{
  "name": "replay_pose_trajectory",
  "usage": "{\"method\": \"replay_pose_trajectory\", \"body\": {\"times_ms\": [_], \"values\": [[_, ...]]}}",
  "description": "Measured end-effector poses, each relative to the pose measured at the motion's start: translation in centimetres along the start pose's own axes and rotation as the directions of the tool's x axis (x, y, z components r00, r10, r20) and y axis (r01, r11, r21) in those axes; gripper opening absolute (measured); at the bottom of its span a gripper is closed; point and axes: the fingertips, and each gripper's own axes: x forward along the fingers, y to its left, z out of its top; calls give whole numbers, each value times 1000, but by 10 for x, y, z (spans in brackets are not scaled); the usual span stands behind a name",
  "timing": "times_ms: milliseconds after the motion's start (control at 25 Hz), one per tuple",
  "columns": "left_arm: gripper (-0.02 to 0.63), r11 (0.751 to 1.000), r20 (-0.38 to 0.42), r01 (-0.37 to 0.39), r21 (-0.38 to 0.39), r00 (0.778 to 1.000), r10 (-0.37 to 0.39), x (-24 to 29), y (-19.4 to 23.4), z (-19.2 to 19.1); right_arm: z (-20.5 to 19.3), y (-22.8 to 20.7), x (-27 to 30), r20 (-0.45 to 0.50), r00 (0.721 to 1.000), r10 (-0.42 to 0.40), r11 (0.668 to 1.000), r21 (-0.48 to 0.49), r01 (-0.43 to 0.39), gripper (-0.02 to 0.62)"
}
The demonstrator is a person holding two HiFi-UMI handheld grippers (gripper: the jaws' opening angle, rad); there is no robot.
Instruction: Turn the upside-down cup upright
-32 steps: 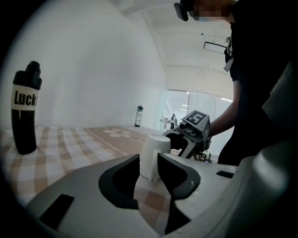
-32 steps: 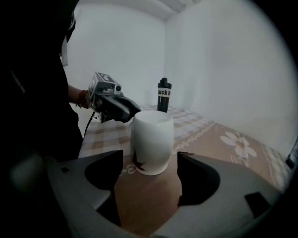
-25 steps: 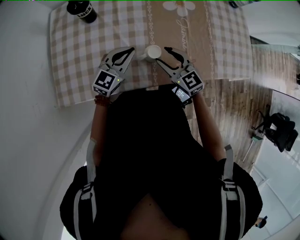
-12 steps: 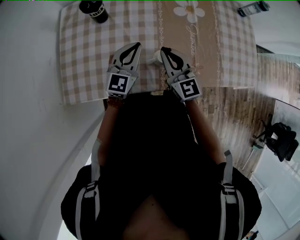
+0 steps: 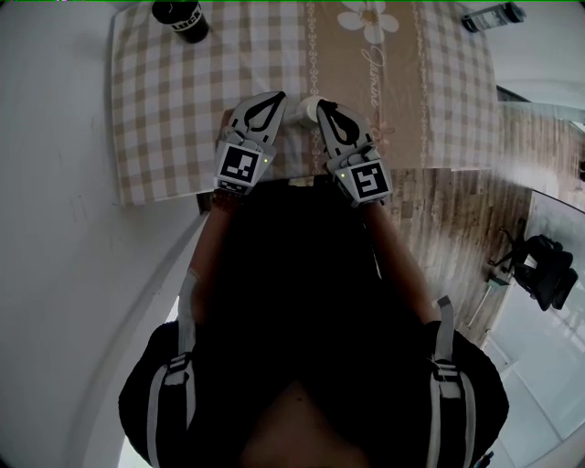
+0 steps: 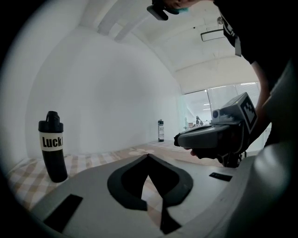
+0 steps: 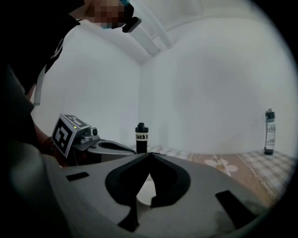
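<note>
A small white cup (image 5: 309, 108) stands on the checked tablecloth (image 5: 174, 110) near the table's front edge, between my two grippers. I cannot tell which way up it is. My right gripper (image 5: 322, 106) is just to the cup's right with its jaws shut. In the right gripper view its tips (image 7: 150, 154) meet, and the cup (image 7: 146, 193) shows white through the gap beneath them, with nothing seen pinched. My left gripper (image 5: 277, 96) is shut just to the cup's left. Its tips (image 6: 148, 155) hold nothing.
A black bottle (image 5: 180, 18) stands at the table's far left corner, and a second bottle (image 5: 492, 16) lies at the far right. A beige runner with a daisy (image 5: 370, 20) crosses the cloth. Wooden floor (image 5: 457, 210) lies to the right of the table.
The right gripper's jaws, open beside the cup a second ago, have shut. Both grippers have drawn closer to the cup, which has stayed in place on the cloth.
</note>
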Motion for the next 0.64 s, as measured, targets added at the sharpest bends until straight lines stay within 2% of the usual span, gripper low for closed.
{"method": "replay_pose_trajectory", "body": {"times_ms": [320, 480, 640], "values": [[3, 1000, -24, 14, -25, 1000, -15, 0, 0, -3, -7, -3, -1, -16, 1000, -2, 1000, 12, 2, -2], [3, 1000, -39, 21, 9, 999, -21, -2, -1, -3, -5, 0, -1, -18, 1000, 4, 1000, 12, -4, -2], [3, 998, -12, 51, -24, 999, -52, 0, -3, -3, -2, 5, 0, -3, 999, 37, 999, 24, -37, -2]]}}
